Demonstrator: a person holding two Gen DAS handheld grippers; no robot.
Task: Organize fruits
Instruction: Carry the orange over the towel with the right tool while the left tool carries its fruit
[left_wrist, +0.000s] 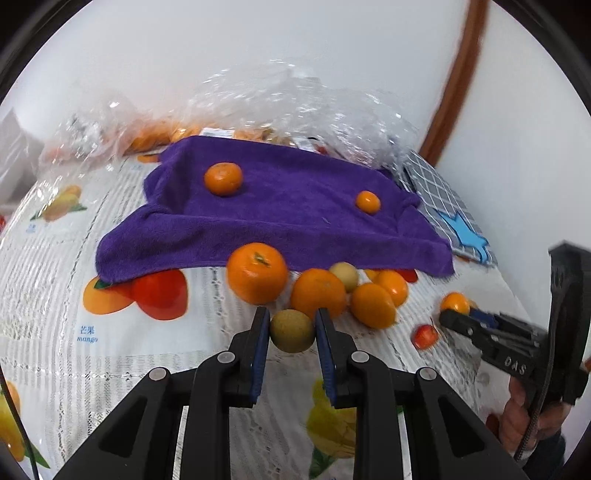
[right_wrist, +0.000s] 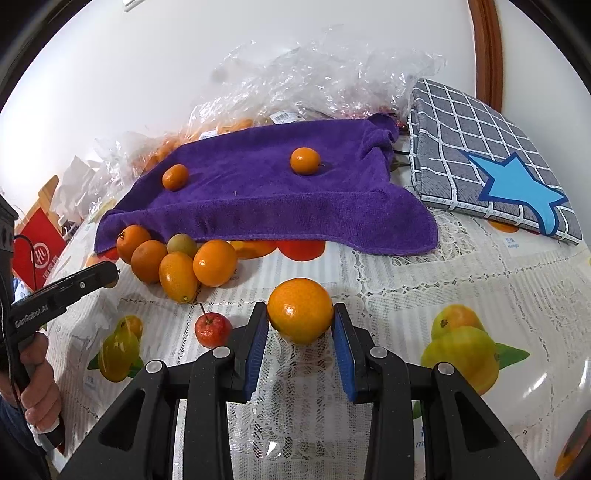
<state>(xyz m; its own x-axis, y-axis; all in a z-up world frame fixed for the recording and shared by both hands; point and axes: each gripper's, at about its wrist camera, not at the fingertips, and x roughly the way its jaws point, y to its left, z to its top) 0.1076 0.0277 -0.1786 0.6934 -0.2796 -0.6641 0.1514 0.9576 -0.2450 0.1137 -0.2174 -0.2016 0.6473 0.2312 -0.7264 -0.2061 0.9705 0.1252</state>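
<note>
My left gripper (left_wrist: 291, 325) is shut on a small yellow-green round fruit (left_wrist: 291, 330), low over the tablecloth in front of a cluster of oranges (left_wrist: 317, 293). My right gripper (right_wrist: 300, 319) is shut on an orange (right_wrist: 300, 310) just above the cloth. Beside it to the left lies a small red fruit (right_wrist: 213, 328). A purple towel (right_wrist: 258, 195) lies behind with two small oranges (right_wrist: 175, 177) (right_wrist: 304, 160) on it. In the right wrist view the left gripper (right_wrist: 107, 275) reaches in from the left edge, its fruit almost hidden. In the left wrist view the right gripper (left_wrist: 448, 317) shows at the right.
A fruit-printed lace tablecloth (right_wrist: 406, 280) covers the table. A grey checked cushion with a blue star (right_wrist: 491, 173) lies at the back right. Crumpled clear plastic bags (right_wrist: 314, 74), some holding oranges, stand behind the towel against a white wall. A person's hand (right_wrist: 37, 387) holds the left gripper's handle.
</note>
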